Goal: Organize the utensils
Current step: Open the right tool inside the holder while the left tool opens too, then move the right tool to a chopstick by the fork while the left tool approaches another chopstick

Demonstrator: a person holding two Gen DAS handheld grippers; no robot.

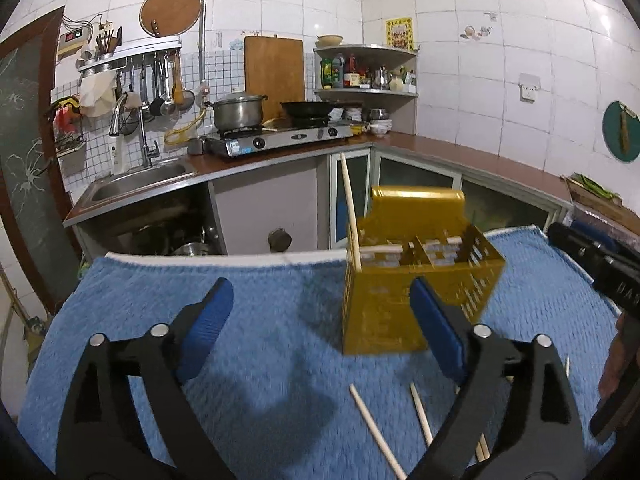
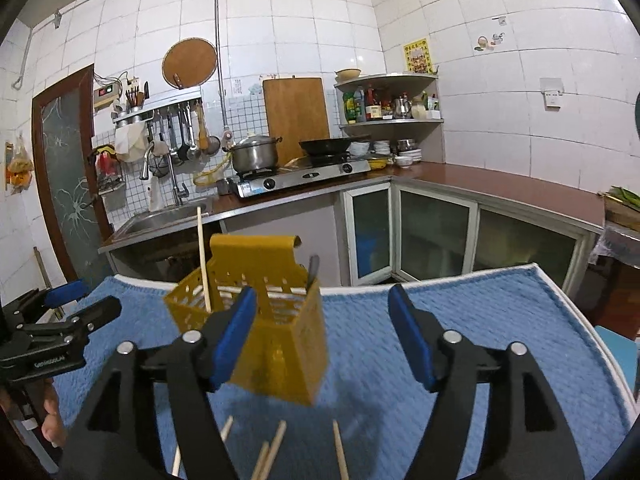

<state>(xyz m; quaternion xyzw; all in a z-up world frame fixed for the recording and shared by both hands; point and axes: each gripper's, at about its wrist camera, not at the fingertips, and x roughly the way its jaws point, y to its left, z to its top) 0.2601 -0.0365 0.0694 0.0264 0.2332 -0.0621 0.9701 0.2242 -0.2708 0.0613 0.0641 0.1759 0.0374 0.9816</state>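
A yellow perforated utensil holder (image 1: pixel 416 276) stands on the blue towel (image 1: pixel 260 312); it also shows in the right wrist view (image 2: pixel 264 320). One wooden chopstick (image 1: pixel 350 216) stands upright in it, seen too in the right wrist view (image 2: pixel 203 256). Several loose chopsticks (image 1: pixel 376 432) lie on the towel in front of the holder, also visible in the right wrist view (image 2: pixel 276 448). My left gripper (image 1: pixel 320 328) is open and empty, just before the holder. My right gripper (image 2: pixel 324 340) is open and empty, with its left finger in front of the holder.
Behind the towel's far edge runs a kitchen counter with a sink (image 1: pixel 140 184), a gas stove (image 1: pixel 280 136) with a pot and a wok, and corner shelves (image 1: pixel 368 76). The right gripper (image 1: pixel 600 264) shows at the left view's right edge.
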